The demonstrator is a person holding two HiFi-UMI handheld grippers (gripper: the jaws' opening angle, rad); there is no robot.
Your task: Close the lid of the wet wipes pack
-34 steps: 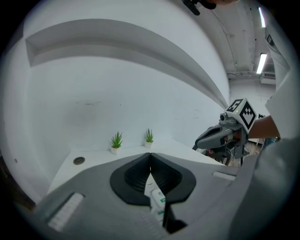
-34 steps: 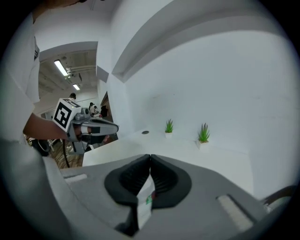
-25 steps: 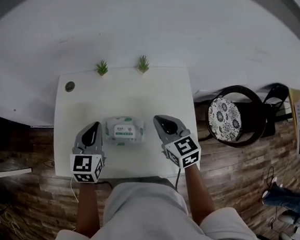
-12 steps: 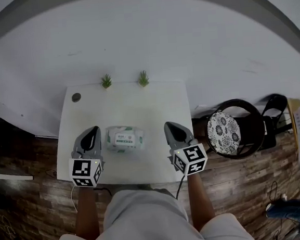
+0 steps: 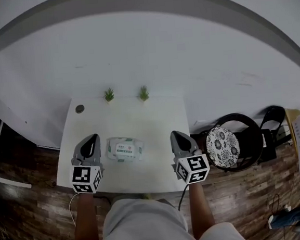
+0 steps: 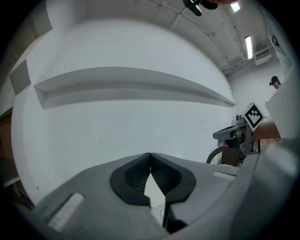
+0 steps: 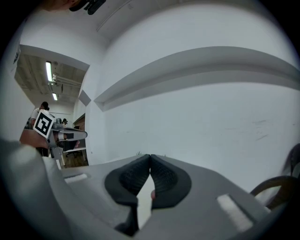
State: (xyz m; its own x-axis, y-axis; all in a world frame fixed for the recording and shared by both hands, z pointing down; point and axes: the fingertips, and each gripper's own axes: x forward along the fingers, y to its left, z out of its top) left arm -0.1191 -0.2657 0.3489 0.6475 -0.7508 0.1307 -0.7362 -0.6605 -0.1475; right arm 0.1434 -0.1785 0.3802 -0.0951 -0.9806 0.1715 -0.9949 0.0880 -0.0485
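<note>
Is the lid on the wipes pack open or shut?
Appears shut: the head view shows no raised flap on the wet wipes pack, which lies flat; too small there for certainty.

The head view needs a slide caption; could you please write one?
White-and-green wet wipes pack on a white table, between the shut left gripper and the shut right gripper.

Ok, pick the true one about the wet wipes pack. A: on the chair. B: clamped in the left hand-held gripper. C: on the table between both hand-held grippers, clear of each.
C: the head view shows the wet wipes pack lying on the table between the left hand-held gripper and the right hand-held gripper, both shut on nothing.
</note>
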